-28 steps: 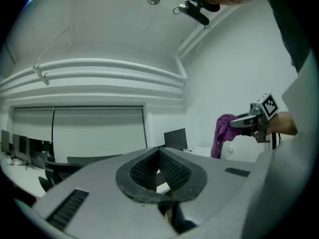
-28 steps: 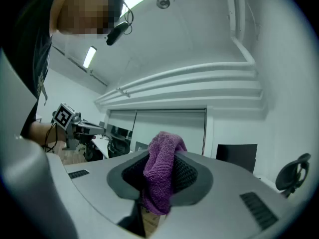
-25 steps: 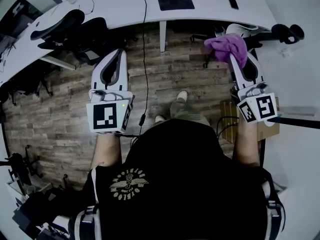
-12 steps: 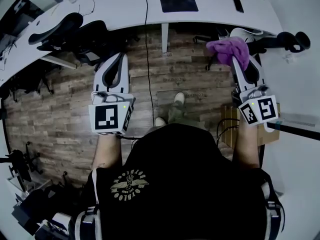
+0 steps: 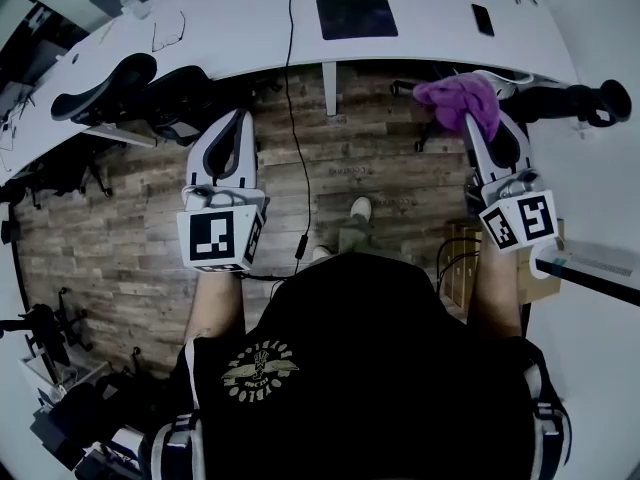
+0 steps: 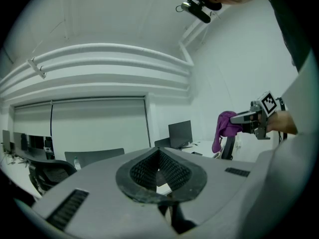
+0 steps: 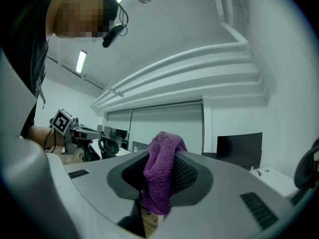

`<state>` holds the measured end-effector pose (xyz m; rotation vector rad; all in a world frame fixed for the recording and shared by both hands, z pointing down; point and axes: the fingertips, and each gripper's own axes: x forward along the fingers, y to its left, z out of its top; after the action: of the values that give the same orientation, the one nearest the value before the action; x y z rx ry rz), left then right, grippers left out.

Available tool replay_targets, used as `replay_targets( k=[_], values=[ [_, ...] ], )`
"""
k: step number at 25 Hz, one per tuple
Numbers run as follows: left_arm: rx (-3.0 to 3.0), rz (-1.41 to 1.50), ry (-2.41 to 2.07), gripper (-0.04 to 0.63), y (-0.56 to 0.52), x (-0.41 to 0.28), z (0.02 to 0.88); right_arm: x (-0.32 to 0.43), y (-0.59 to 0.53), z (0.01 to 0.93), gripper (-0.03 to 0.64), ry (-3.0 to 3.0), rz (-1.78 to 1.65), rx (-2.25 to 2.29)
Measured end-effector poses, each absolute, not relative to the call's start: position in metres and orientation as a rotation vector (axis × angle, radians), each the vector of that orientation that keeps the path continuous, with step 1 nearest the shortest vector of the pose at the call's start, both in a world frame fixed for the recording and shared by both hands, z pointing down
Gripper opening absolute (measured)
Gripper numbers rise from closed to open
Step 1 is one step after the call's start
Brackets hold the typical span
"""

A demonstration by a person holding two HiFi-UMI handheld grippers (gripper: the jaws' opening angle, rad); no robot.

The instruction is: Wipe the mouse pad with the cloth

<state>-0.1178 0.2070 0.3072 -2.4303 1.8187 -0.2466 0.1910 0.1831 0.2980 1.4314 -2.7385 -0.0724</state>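
A black mouse pad (image 5: 357, 16) lies on the white curved desk (image 5: 250, 18) at the top of the head view. Both grippers are held out over the wooden floor, short of the desk. My right gripper (image 5: 468, 118) is shut on a purple cloth (image 5: 455, 96), which bunches over its tips. In the right gripper view the cloth (image 7: 159, 178) hangs between the pads. My left gripper (image 5: 238, 118) is shut with nothing in it, tips together (image 6: 159, 153). The left gripper view shows the cloth (image 6: 224, 126) off to the right.
Black office chairs (image 5: 150, 78) stand under the desk at left, and another chair (image 5: 560, 93) at right. A dark phone (image 5: 483, 18) lies right of the pad. A black cable (image 5: 290, 118) hangs from the desk to the floor. A cardboard box (image 5: 545, 263) sits by my right arm.
The desk and mouse pad have slid lower in the head view as the person steps toward them. Both grippers hold the same pose, the cloth still in the right one.
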Motion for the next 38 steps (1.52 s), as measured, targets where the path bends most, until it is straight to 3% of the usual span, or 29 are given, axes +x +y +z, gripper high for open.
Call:
replay_targets(
  k=[20, 38],
  values=[
    [-2.324, -0.181, 1.869, 0.003, 0.107, -0.066, 0.274, 0.251, 0.077, 0.281, 0.098, -2.821, -0.029, 1.367],
    [-2.278, -0.234, 1.945, 0.003, 0.076, -0.100, 0.292, 0.236, 0.016, 0.307, 0.098, -2.877, 0.107, 1.339]
  ],
)
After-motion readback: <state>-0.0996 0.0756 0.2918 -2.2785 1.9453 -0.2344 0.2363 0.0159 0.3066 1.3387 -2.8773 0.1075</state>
